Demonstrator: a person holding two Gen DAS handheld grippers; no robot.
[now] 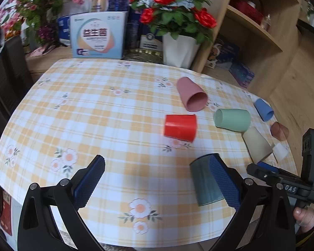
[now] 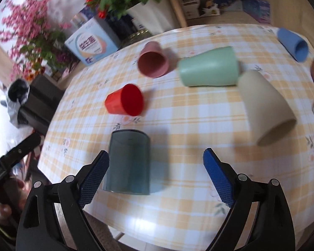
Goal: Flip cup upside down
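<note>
Several plastic cups are on the checked tablecloth (image 1: 94, 113). A dark teal cup (image 1: 205, 182) stands upside down near the front edge, just left of my left gripper's right finger; it also shows in the right wrist view (image 2: 128, 163). My left gripper (image 1: 157, 186) is open and empty, low over the cloth. My right gripper (image 2: 156, 179) is open and empty, with the teal cup by its left finger. A red cup (image 1: 180, 127) (image 2: 125, 100), a pink cup (image 1: 191, 97) (image 2: 152, 61), a green cup (image 1: 232, 119) (image 2: 209, 68), a beige cup (image 1: 257, 144) (image 2: 265, 108) and a blue cup (image 1: 263, 109) (image 2: 293, 44) lie on their sides.
A brown cup (image 1: 279, 130) and a white cup (image 1: 281, 150) lie at the table's right edge. A white pot of red roses (image 1: 178, 48), a light blue box (image 1: 98, 36) and pink flowers (image 1: 37, 12) stand behind the table. A wooden shelf (image 1: 251, 31) is at the right.
</note>
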